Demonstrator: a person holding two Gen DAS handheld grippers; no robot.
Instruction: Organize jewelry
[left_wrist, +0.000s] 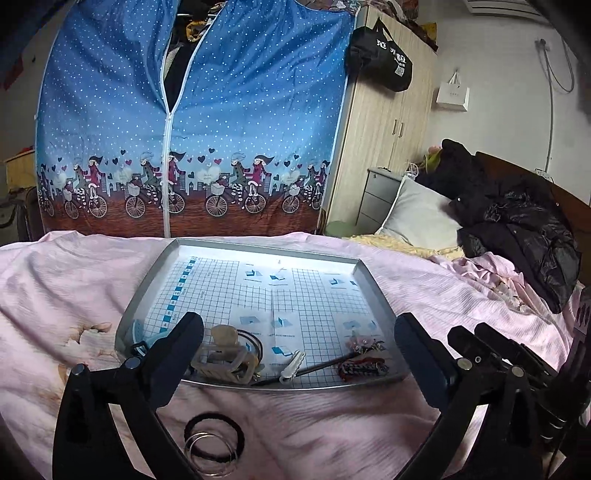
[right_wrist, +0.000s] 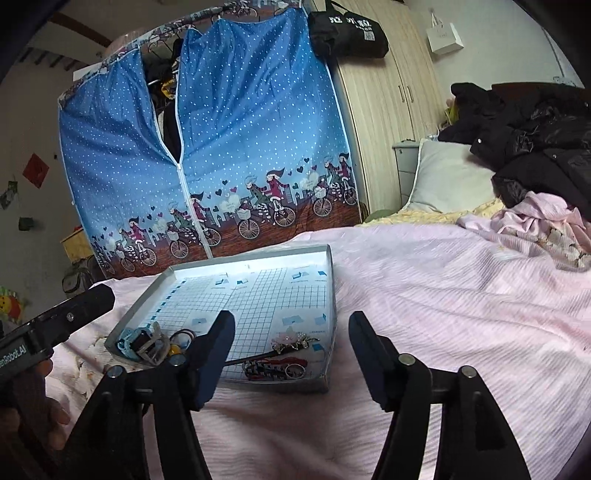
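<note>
We judge the job mostly done: clips and hairpins sit along the tray's (left_wrist: 147, 295) near edge, while rings (left_wrist: 212, 448) lie on the bed before it. Both our grippers' jaws gape wide, empty.

Both the left gripper (left_wrist: 299, 354) and right gripper (right_wrist: 291, 350) have black arms, silver pivot screws and dark blue pads (left_wrist: 424, 363); white lettering marks the left one's body.

Behind the pink ribbed bedspread (left_wrist: 332, 424) we see a blue polka-dot fabric wardrobe (left_wrist: 229, 122) with its zip partly open; beside it stands a pale wooden cupboard (left_wrist: 388, 140), a black bag (left_wrist: 380, 62) on top, and black jackets (left_wrist: 517, 225) lie heaped near a white pillow (left_wrist: 417, 210)
</note>
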